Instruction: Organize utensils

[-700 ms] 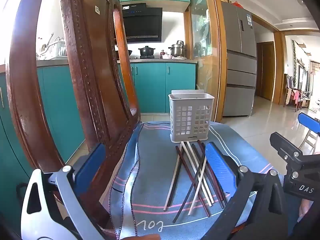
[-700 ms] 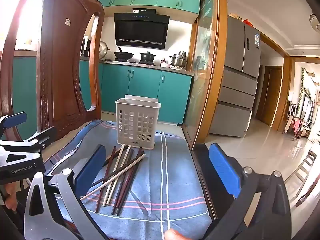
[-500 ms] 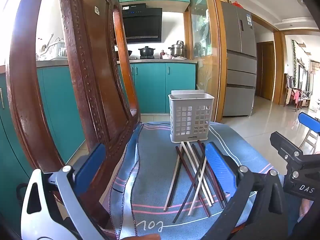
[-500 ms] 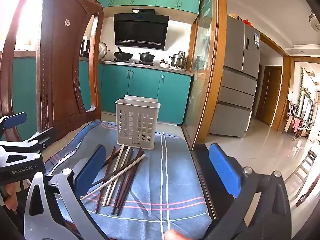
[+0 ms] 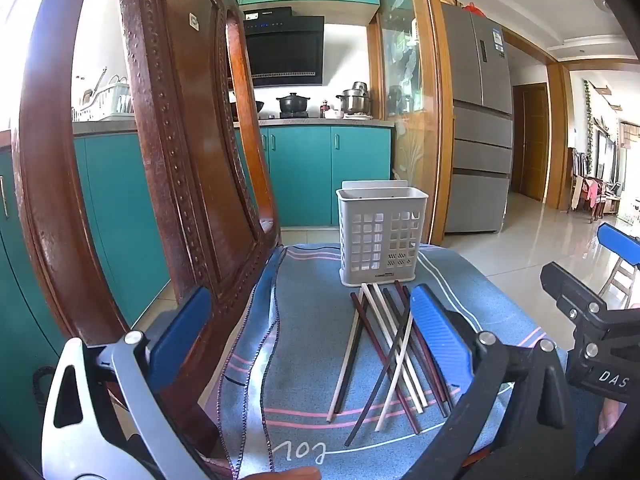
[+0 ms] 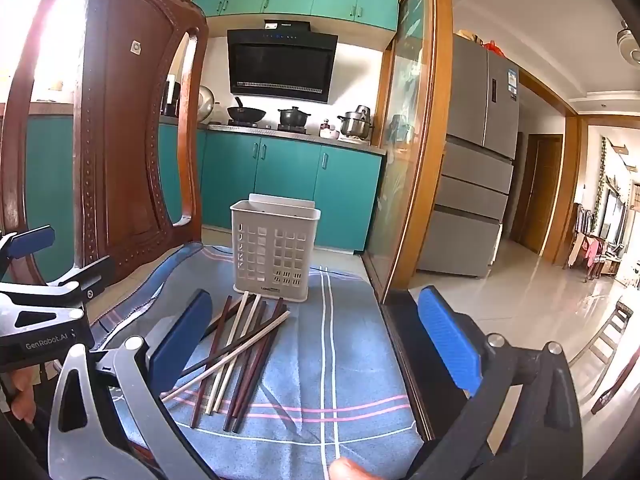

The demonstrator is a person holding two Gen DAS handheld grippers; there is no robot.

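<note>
- On the blue cloth (image 5: 312,320) lay about 8 chopsticks (image 5: 384,356), crossed in a loose pile touching the foot of the white basket (image 5: 380,236), seemingly their destination.
- Left hand-held gripper (image 5: 308,332) and right hand-held gripper (image 6: 316,344) hovered short of the pile, jaws wide apart and empty, probably readied for a first pick.
</note>
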